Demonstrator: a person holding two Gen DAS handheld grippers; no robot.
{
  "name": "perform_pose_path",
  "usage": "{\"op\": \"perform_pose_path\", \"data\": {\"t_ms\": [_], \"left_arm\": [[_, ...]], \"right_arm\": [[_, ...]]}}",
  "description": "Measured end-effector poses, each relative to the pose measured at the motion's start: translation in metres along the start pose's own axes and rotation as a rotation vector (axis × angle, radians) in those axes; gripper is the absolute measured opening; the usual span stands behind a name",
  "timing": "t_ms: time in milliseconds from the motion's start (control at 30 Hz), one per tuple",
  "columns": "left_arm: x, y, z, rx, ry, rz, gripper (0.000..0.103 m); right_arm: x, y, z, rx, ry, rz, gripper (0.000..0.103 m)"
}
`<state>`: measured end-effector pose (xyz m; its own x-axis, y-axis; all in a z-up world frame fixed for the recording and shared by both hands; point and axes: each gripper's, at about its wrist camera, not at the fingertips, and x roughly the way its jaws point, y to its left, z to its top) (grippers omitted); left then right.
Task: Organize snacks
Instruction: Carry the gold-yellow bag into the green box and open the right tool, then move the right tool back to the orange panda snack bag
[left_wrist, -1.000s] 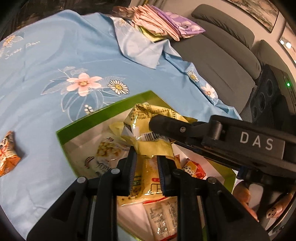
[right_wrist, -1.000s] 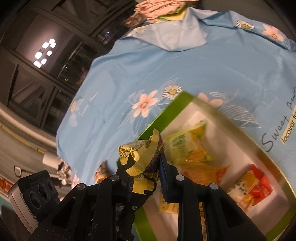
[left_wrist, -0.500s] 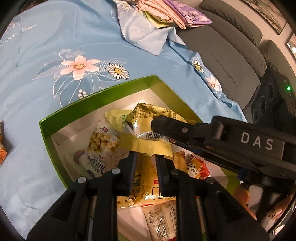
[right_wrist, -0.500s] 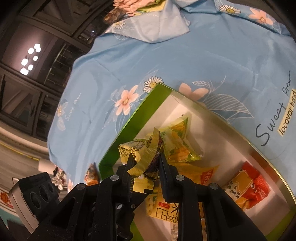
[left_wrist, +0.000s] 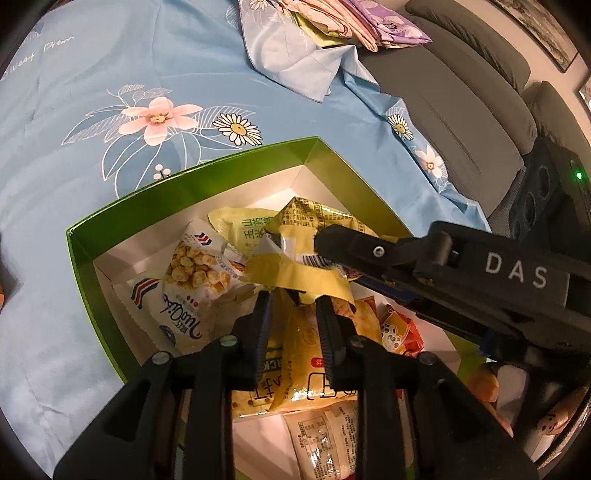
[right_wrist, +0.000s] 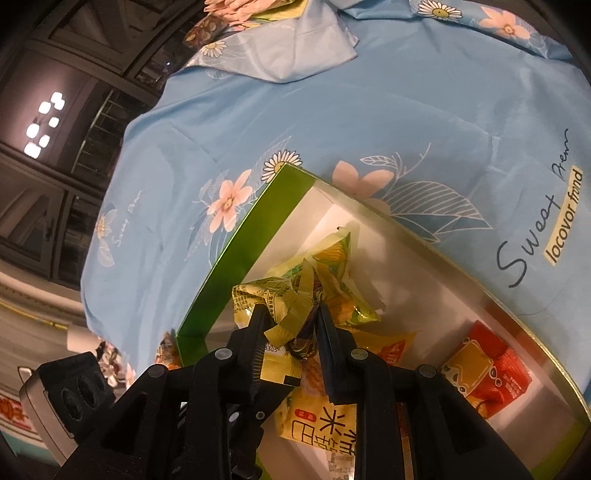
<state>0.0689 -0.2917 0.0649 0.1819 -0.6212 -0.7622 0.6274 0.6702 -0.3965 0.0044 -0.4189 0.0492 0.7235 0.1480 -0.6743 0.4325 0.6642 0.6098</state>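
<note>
A crumpled yellow snack packet (left_wrist: 314, 221) hangs low inside the green box (left_wrist: 184, 181). My right gripper (right_wrist: 290, 314) is shut on its twisted end (right_wrist: 280, 299); its finger (left_wrist: 351, 251) crosses the left wrist view from the right. My left gripper (left_wrist: 293, 299) has its jaws opening, and the packet's folded yellow strip lies across the tips with a gap showing beside it. In the box lie a white puffed-snack pack (left_wrist: 192, 280), a yellow pack (left_wrist: 306, 369), a green-yellow corn pack (right_wrist: 332, 258) and a red-orange pack (right_wrist: 491, 373).
The box (right_wrist: 236, 251) rests on a blue floral sheet (left_wrist: 110, 74). Folded cloths (left_wrist: 332, 22) lie at the far end, and a grey sofa (left_wrist: 461, 92) runs along the right. An orange packet (right_wrist: 166, 350) lies on the sheet by the box's corner.
Both grippers have sunk with the yellow packet into the green box, which now fills more of each view. The left gripper's jaws have parted slightly.
</note>
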Motion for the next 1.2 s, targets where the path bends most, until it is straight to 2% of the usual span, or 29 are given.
{"op": "perform_pose_path", "data": {"t_ms": [333, 467, 667, 767, 933, 1033, 1100, 1200], "left_arm": [[0.000, 0.001, 0.002, -0.001, -0.005, -0.008, 0.034], [-0.001, -0.002, 0.001, 0.013, -0.006, -0.011, 0.041], [-0.011, -0.004, 0.001, 0.004, -0.037, -0.024, 0.052], [-0.022, -0.001, 0.001, -0.007, -0.064, -0.017, 0.061], [-0.046, 0.009, -0.005, -0.031, -0.113, -0.007, 0.072], [-0.070, 0.021, -0.012, -0.080, -0.184, 0.009, 0.078], [-0.087, 0.030, -0.019, -0.119, -0.236, 0.014, 0.088], [-0.108, 0.040, -0.031, -0.141, -0.272, 0.022, 0.094]], "right_arm": [[0.000, -0.001, 0.001, -0.008, -0.012, -0.051, 0.031], [0.002, -0.001, 0.002, -0.017, -0.012, -0.093, 0.031], [0.000, 0.000, 0.003, -0.025, -0.013, -0.102, 0.031], [-0.003, 0.002, 0.002, -0.038, -0.023, -0.105, 0.032], [-0.008, 0.010, -0.001, -0.077, -0.048, -0.112, 0.046], [-0.012, 0.018, -0.004, -0.115, -0.075, -0.117, 0.052], [-0.014, 0.023, -0.007, -0.130, -0.090, -0.114, 0.056], [-0.018, 0.033, -0.011, -0.159, -0.116, -0.113, 0.064]]}}
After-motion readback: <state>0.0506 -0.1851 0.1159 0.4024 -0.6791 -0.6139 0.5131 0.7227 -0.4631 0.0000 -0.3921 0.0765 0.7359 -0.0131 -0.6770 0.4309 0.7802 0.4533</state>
